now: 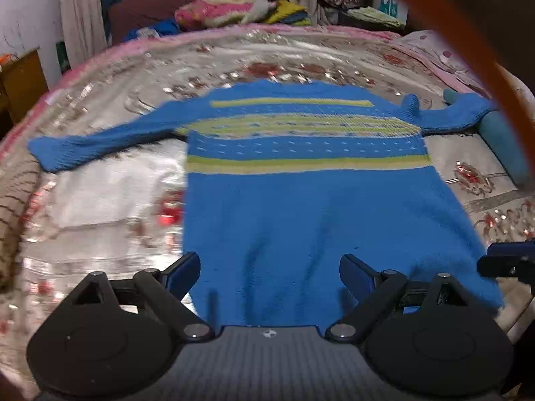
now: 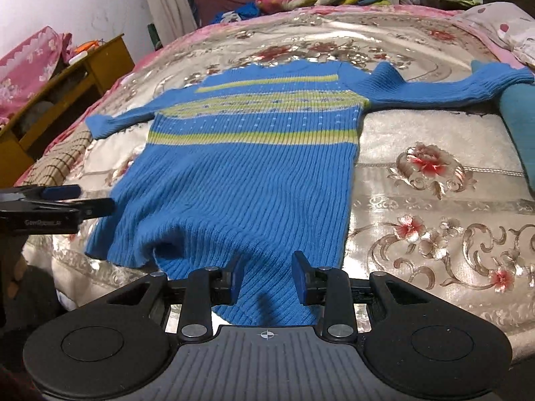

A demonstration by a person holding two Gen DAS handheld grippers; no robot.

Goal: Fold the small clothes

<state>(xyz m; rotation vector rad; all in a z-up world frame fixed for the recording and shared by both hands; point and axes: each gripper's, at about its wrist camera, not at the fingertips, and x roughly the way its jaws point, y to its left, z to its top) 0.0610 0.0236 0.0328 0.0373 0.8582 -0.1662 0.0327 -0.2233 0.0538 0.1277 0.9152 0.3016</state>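
Observation:
A blue knitted sweater [image 1: 301, 207] with yellow-green stripes lies flat on the bed, face up, both sleeves spread sideways and the hem toward me. My left gripper [image 1: 269, 264] hangs open and wide over the hem's left part, with nothing between its fingers. In the right wrist view the sweater [image 2: 240, 173] has a rumpled hem. My right gripper [image 2: 267, 262] stands partly open with a strip of hem cloth in the gap, and its pads do not visibly press on it. The left gripper [image 2: 83, 198] shows beside the sweater's left edge. The right gripper [image 1: 498, 257] shows by the sweater's lower right corner.
The bed has a shiny silver floral cover [image 2: 434, 200] with a pink border. A teal bolster [image 2: 521, 127] lies under the right sleeve. A wooden bedside cabinet [image 2: 83, 67] stands at the left. Piled clothes [image 1: 227, 10] sit behind the bed. An orange strap [image 1: 468, 50] crosses the left wrist view.

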